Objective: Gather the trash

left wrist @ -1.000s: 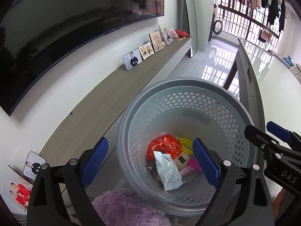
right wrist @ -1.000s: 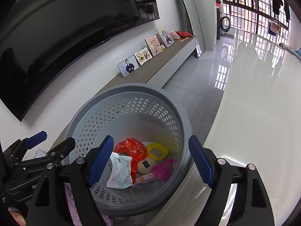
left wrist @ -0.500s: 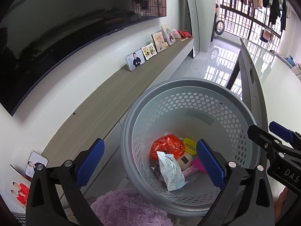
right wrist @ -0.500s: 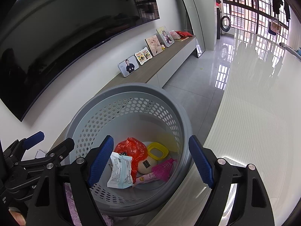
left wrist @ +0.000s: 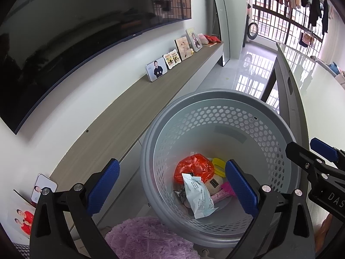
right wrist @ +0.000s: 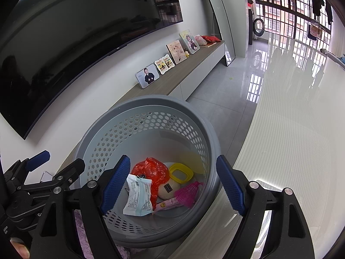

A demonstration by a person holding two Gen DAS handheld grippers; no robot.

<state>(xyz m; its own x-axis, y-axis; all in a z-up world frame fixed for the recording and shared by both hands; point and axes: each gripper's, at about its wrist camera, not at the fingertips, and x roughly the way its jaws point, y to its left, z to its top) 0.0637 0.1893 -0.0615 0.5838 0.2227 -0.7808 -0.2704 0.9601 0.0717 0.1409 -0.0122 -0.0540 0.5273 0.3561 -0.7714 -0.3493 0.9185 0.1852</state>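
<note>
**Trash basket, seen from both tongs**

A big dark TV (left wrist: 75, 32) is mounted on the wall at 10 o'clock, with photo frames (left wrist: 157, 70) lined up on the long shelf (left wrist: 129, 108) under it. A grey perforated basket (left wrist: 248, 116) is seen low in both views, beside the white desk (right wrist: 291, 140) at 3 o'clock. Inside it are piled a red plastic bag (left wrist: 194, 168), a white wrapper (left wrist: 199, 195), a pink net (right wrist: 187, 192) and a yellow ring (right wrist: 180, 171). The left tongs (left wrist: 172, 188) and right tongs (right wrist: 173, 185) are both held wide apart above the basket, nothing gripped.
</note>
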